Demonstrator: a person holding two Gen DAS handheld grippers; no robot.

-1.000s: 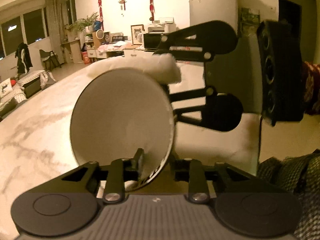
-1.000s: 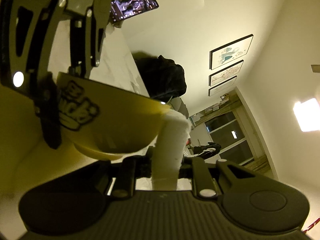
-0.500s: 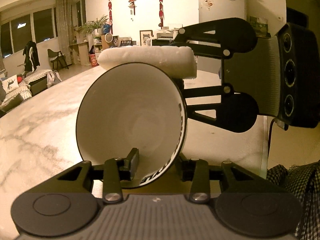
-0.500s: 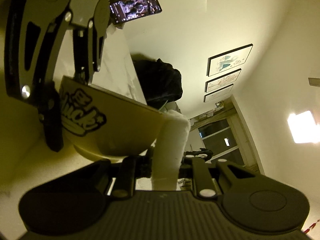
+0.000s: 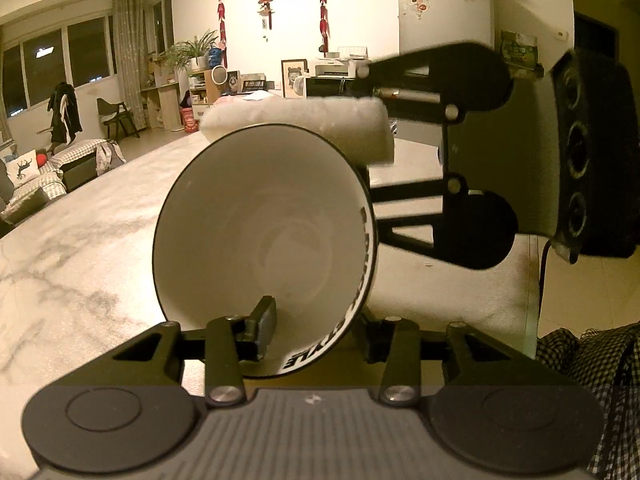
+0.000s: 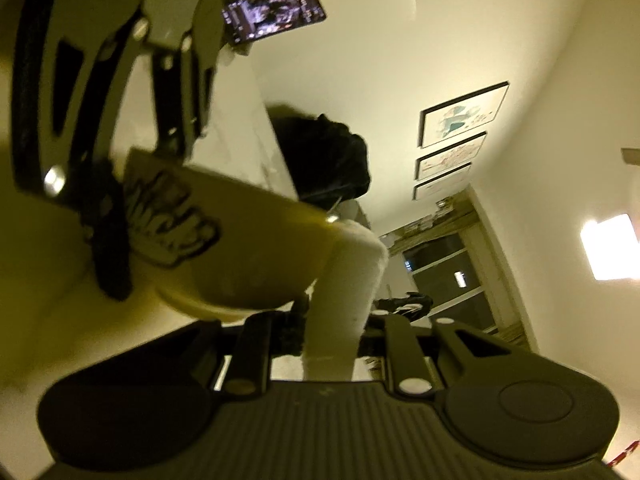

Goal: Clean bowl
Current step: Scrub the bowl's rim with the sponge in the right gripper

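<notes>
The bowl is white inside and yellow outside with black lettering. It is tipped on its side above the marble table, its mouth facing my left camera. My left gripper has the bowl's lower wall between its fingers, one pad inside the bowl. Its jaws are opening a little while the pads still bear on the wall. My right gripper is shut on a white sponge roll. The sponge lies across the bowl's top rim, touching it.
A phone on a stand and a black bag are at the table's far end. The table's edge runs close on the right, beside a checked sleeve. Living-room furniture stands far behind.
The sponge has slid leftward along the bowl's top rim and now spans it. The bowl has turned slightly in the left grip, and the left fingers stand a little wider.
</notes>
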